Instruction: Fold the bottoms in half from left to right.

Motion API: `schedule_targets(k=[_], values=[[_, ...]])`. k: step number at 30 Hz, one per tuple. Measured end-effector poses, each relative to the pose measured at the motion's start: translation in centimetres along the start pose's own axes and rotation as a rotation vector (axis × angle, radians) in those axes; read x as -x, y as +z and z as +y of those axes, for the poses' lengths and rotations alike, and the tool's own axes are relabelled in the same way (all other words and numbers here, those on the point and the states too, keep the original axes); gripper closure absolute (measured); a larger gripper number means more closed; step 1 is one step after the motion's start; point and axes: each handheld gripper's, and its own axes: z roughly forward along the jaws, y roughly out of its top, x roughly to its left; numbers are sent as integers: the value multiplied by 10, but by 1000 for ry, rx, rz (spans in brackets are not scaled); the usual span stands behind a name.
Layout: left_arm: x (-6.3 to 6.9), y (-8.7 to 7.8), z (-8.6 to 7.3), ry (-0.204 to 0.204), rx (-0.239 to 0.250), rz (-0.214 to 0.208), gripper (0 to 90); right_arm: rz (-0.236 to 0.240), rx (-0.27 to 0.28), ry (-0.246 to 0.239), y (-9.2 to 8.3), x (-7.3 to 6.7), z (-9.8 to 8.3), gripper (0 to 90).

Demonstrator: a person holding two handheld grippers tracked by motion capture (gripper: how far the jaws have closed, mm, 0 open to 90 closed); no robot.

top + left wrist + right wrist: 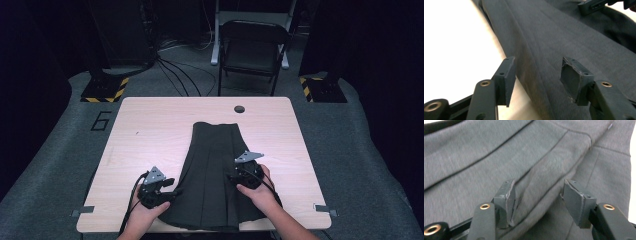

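While both tongs sit wide open w/ nothing held, the step looks like lining up a grip on the dark skirt point(215, 170) before a fold. Left tongs point(537, 75) straddle its left edge near the hem; right tongs point(537, 200) hover over a raised crease toward the right side. Next: close on cloth, prob. both together. Skirt lies flat on the worktop point(150, 130), waist at the far end.

Bare table point(150, 130) flanking skirt point(212, 165)
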Motion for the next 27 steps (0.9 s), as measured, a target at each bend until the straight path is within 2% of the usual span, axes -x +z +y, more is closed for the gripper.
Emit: schedule_targets(k=[1, 4, 7, 10, 16, 18, 20, 21, 23, 24, 25, 27], values=[[0, 1, -1, -5, -8, -13, 529, -3, -2, 10, -2, -1, -3, 441], [3, 4, -5, 0, -24, -44, 655, -22, -15, -14, -7, 2, -10, 443], [6, 7, -5, 29, -20, -36, 777, -28, -17, -8, -11, 7, -17, 443], [11, 8, -3, 38, -14, -38, 869, -33, -26, 2, -15, 11, -24, 444], [21, 5, 6, 55, 13, -46, 871, -15, -31, 9, -20, 16, -34, 446], [25, 7, 8, 73, 9, -42, 871, -8, -35, 32, -20, 16, -37, 447], [27, 9, 9, 63, -1, -57, 865, -5, -29, 57, -19, 16, -38, 449], [28, 11, 9, 63, -7, -50, 855, -2, -29, 54, -18, 17, -39, 449], [30, 15, 8, 48, -22, -64, 765, 4, -20, 55, -17, 18, -39, 452], [33, 17, 7, 41, -11, -65, 711, 4, -19, 52, -17, 17, -40, 452], [36, 18, 6, 34, -12, -70, 693, 3, -21, 54, -17, 16, -40, 454], [40, 18, 5, 50, -12, -74, 669, 8, -17, 62, -17, 15, -41, 463]])
